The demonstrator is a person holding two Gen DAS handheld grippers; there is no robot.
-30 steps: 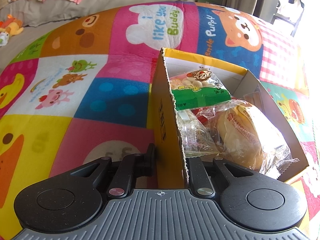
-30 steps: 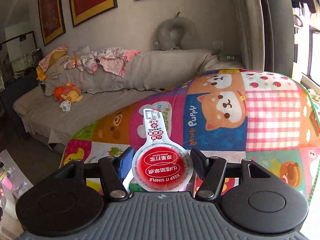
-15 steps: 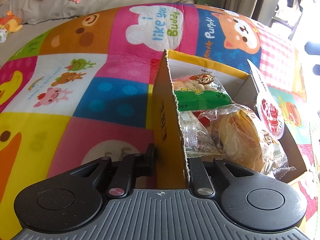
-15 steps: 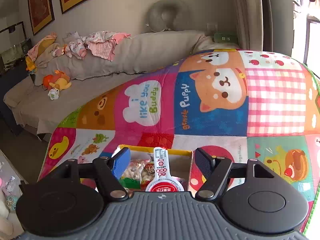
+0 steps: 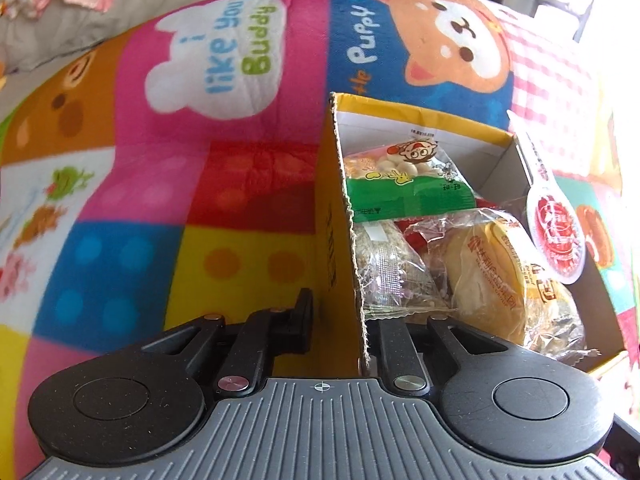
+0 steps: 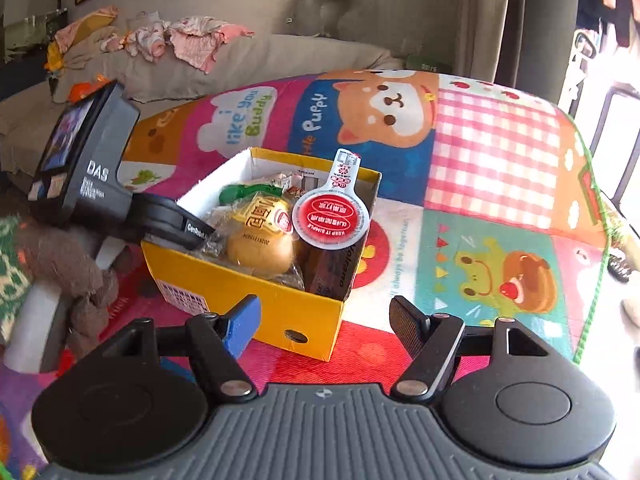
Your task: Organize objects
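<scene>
Sofa (image 6: 280, 56): 11 o'clock in the right wrist view, strewn with pink clothes (image 6: 192, 40); grey neck pillow (image 6: 332, 8) at 12.
Play mat (image 5: 224, 52): patchwork cartoon panels, under everything.
Left gripper (image 5: 338, 320): 6 o'clock in its own view, astride the left wall of the yellow box (image 5: 340, 248). Jaws have just been opening a little; the outer finger (image 5: 304, 320) now stands slightly off the cardboard, the inner one sits against it. Grip loosened, wall between the fingers. Seen from the right wrist view, its body (image 6: 92, 168) reaches in from 9 o'clock, angled down at the box rim.
Box contents: green snack bag (image 5: 404, 184) at the far end, clear-wrapped pack (image 5: 388, 272) near the left wall, wrapped bun (image 5: 504, 276) to its right.
Red-lidded cup (image 6: 332, 216): in the box (image 6: 248, 292) at the right wall, lid tab tilted up past the rim, resting beside the bun (image 6: 260, 240).
Right gripper (image 6: 324, 320): 6 o'clock in its own view, fingers spread wide, nothing between them; near the box's front corner without touching it, pointing downward.
</scene>
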